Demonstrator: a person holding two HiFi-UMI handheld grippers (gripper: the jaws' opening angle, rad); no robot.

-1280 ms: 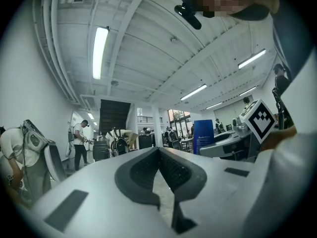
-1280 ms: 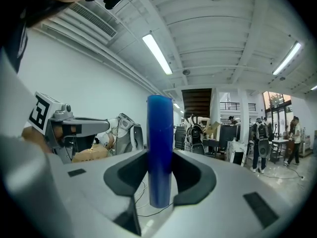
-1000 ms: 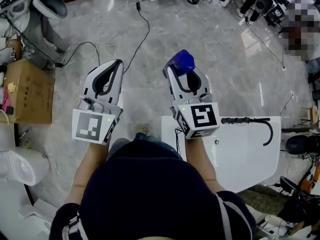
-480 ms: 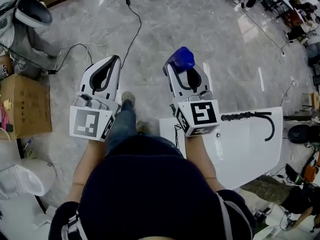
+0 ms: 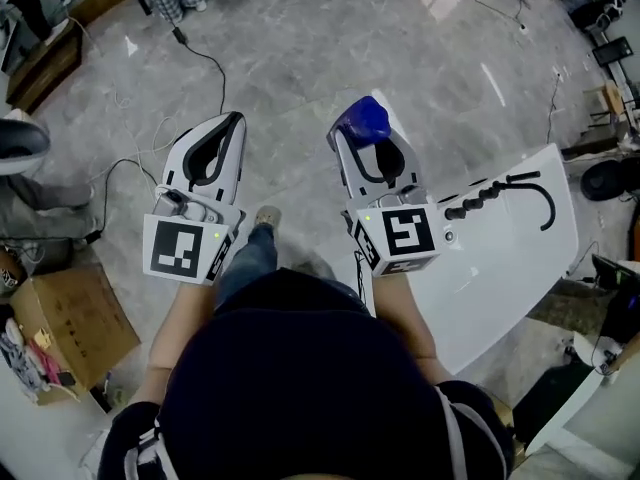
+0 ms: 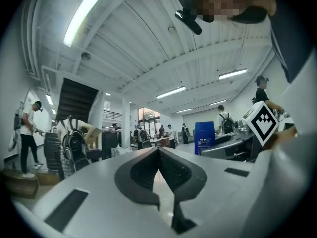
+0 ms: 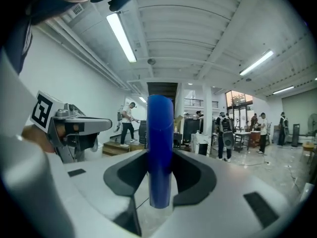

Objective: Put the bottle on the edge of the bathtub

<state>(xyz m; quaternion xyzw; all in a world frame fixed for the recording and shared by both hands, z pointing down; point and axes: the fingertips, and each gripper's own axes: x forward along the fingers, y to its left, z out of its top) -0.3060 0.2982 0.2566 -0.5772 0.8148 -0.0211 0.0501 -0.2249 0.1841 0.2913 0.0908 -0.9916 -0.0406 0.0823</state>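
Observation:
The blue bottle stands up between the jaws of my right gripper, which is shut on it and held over the grey floor. In the right gripper view the bottle rises straight between the dark pads. The white bathtub lies to the right of that gripper, with a black shower hose on its rim. My left gripper is held level beside the right one. Its jaws meet at the tips with nothing in them.
A cardboard box sits on the floor at the lower left. Cables run across the marble floor ahead. The person's foot shows between the grippers. Dark equipment stands past the tub's right end. People stand far off in the hall.
The head view has swung: the tub now lies tilted at the right and the box has slid to the lower left. Both grippers keep their pose, and the bottle stays gripped.

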